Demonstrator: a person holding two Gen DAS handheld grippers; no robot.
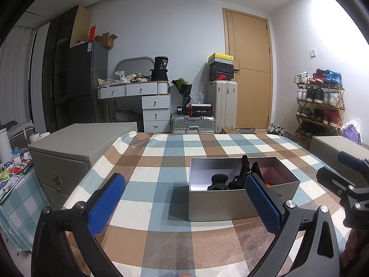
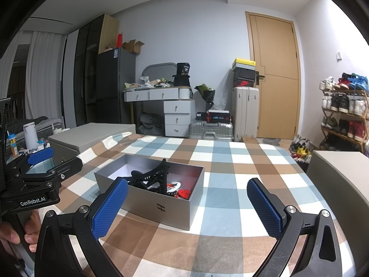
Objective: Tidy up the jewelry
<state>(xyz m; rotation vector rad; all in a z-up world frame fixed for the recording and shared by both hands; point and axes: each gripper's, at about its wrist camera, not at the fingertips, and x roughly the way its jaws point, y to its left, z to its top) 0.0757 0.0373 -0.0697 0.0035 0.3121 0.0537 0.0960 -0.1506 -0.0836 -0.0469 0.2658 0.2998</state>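
Both claws hang above the checked cloth on the counter (image 1: 161,152), nothing grasped; the left claw (image 1: 184,198) stands spread wide, its blue pads at lower left and lower right of its own view, and the right claw (image 2: 188,205) is spread just as wide.

The task's thing, a grey open-topped box (image 2: 161,205), sits mid-frame in both views, flat on the cloth; inside lies a tangle of black lacy pieces (image 2: 153,179) with small red and white bits (image 2: 182,191) toward the box's right end; a dark rounded item (image 1: 218,180) rests at the left of the box floor; what each piece is, too small to tell.

Risks, as I judge them:
- the black pieces look intertwined; pulling one could drag the others up, or tip them over the wall
- the box looks light and nothing pins it; a claw pushing on a wall could slide it along the cloth, or ruck the cloth under it
- the small red bits may slip between wide pads, or get crushed
- both claws converge on one narrow box; the right claw already shows at the right edge of the left view, so a collision seems possible
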